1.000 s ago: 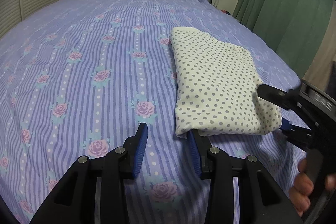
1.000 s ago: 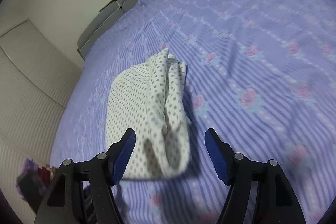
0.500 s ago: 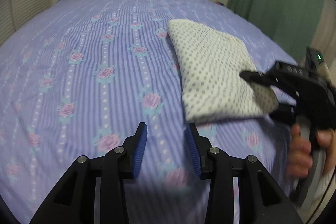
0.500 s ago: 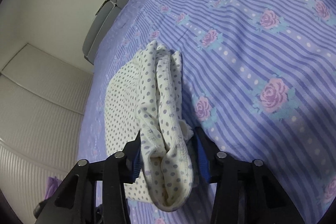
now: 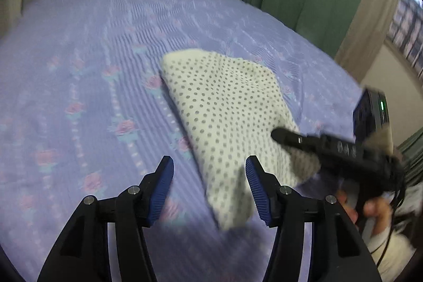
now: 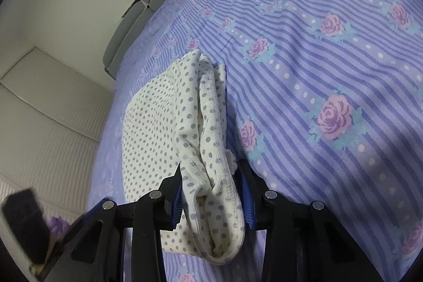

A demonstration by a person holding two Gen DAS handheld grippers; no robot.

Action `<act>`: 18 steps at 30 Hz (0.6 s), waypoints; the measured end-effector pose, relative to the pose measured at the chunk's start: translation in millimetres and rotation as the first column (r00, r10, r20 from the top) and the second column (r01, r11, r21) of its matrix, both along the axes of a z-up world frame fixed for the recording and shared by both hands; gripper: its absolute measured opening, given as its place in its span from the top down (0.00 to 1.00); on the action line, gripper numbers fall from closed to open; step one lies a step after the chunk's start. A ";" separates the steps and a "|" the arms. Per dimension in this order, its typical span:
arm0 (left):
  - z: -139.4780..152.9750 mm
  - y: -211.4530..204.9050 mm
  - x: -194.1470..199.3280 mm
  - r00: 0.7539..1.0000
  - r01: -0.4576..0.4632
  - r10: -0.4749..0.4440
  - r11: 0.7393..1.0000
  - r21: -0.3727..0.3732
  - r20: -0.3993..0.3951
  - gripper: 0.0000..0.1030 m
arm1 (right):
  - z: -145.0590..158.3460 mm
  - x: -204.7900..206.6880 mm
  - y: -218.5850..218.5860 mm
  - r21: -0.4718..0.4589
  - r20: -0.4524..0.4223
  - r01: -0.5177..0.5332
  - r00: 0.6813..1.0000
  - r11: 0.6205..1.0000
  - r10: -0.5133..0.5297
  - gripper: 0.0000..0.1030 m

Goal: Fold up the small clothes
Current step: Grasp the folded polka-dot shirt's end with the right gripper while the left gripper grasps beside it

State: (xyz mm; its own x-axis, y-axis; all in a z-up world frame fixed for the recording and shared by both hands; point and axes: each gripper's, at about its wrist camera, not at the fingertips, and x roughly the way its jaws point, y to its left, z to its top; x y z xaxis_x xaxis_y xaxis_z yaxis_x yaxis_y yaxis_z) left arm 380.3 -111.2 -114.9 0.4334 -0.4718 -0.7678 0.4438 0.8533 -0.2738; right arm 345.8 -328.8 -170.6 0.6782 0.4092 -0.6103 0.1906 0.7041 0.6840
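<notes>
Now that my right gripper (image 6: 212, 193) has gone from straddling the folded edge a second ago to clamping it, I have the polka-dot garment (image 5: 227, 107) pinched through all its stacked layers, the blue pads pressed into the thick hem on both sides; half a second ago the bite was already made, and since then the near end has come up off the bedspread (image 5: 79, 70), sagging in a loose corner below the grip while the far part seems to lie on the stripes and roses. My left gripper (image 5: 210, 185) has changed too; its fingers were fairly narrow half a second ago and now stand wide apart, holding nothing, with that hanging corner dangling just between them and close to the right-hand pad. The left view is smeared with motion, so I cannot tell whether cloth touches the pad.

I read this as the folding proper being finished, or nearly; the garment is already a compact bundle, and what I am doing now looks like carrying or turning it, possibly with the left coming in for the free corner. The risk, as I judge it, is the inner layers slipping out of a one-sided pinch and the bundle opening; a second hold on the drooping corner would steady it.
</notes>
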 end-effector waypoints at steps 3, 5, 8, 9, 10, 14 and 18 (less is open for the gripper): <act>-11.5 5.3 26.0 0.994 -0.019 0.005 0.992 -0.124 -0.111 0.46 | -0.3 1.6 0.2 -0.011 -0.003 -0.009 1.000 1.000 0.009 0.65; -17.8 4.8 43.5 0.985 -0.034 0.001 0.982 -0.186 -0.175 0.47 | -0.9 4.1 0.3 -0.014 -0.005 -0.010 1.000 1.000 0.010 0.65; -22.4 0.7 60.6 0.978 -0.060 0.017 0.978 -0.199 -0.209 0.57 | -2.8 5.2 -1.9 -0.012 -0.010 -0.015 1.000 1.000 0.015 0.65; -23.1 -1.1 65.5 0.976 -0.066 0.022 0.978 -0.198 -0.215 0.59 | -2.7 6.8 -2.1 -0.010 -0.014 -0.016 1.000 1.000 0.016 0.65; -23.6 -3.3 68.8 0.975 -0.069 0.025 0.978 -0.195 -0.223 0.61 | -2.3 8.6 -2.0 -0.008 -0.018 -0.018 1.000 1.000 0.017 0.65; -16.7 -18.7 73.1 0.980 -0.039 0.019 0.995 -0.095 -0.196 0.75 | 1.4 14.5 -0.6 -0.012 -0.038 -0.019 0.999 1.000 0.018 0.65; 8.8 -35.6 46.7 0.997 0.065 -0.063 0.996 0.056 -0.041 0.78 | 19.6 11.6 12.7 -0.108 -0.043 -0.020 0.999 0.994 0.016 0.67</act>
